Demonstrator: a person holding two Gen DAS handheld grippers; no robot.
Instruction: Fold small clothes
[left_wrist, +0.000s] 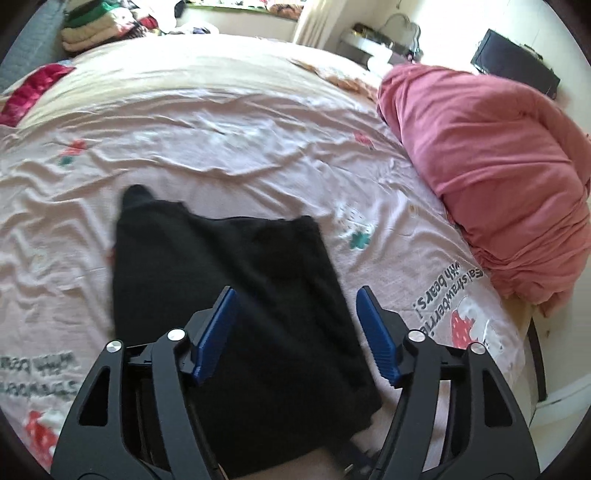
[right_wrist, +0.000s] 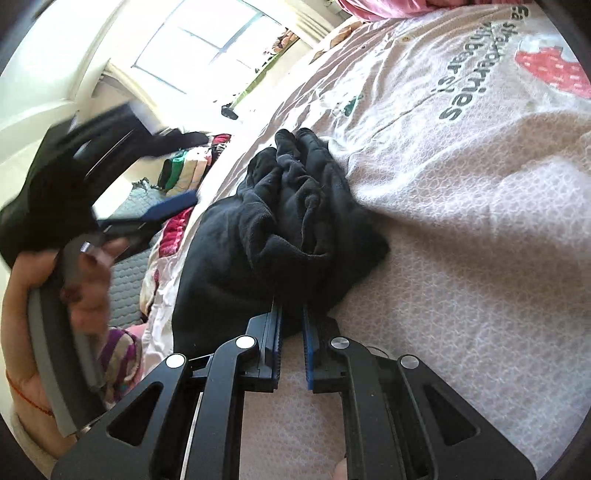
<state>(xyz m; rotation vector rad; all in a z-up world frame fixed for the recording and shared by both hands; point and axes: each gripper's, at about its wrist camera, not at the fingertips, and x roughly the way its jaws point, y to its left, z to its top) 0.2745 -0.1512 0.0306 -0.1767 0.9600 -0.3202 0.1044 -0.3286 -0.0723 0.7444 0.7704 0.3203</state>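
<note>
A black garment (left_wrist: 236, 295) lies on the pink printed bedsheet (left_wrist: 221, 140), partly folded flat, with a narrow end toward the far left. My left gripper (left_wrist: 295, 299) hovers over its near part, jaws wide open and empty. In the right wrist view the same black garment (right_wrist: 280, 221) looks bunched. My right gripper (right_wrist: 291, 314) has its jaws nearly together on the garment's near edge. The left gripper (right_wrist: 110, 206), held in a hand, shows blurred at the left of that view.
A bundled pink-red duvet (left_wrist: 491, 170) lies on the right side of the bed. Folded clothes (left_wrist: 92, 26) are stacked beyond the far left corner. A dark box (left_wrist: 517, 62) stands at the far right. The bed edge (left_wrist: 532, 332) runs down the right.
</note>
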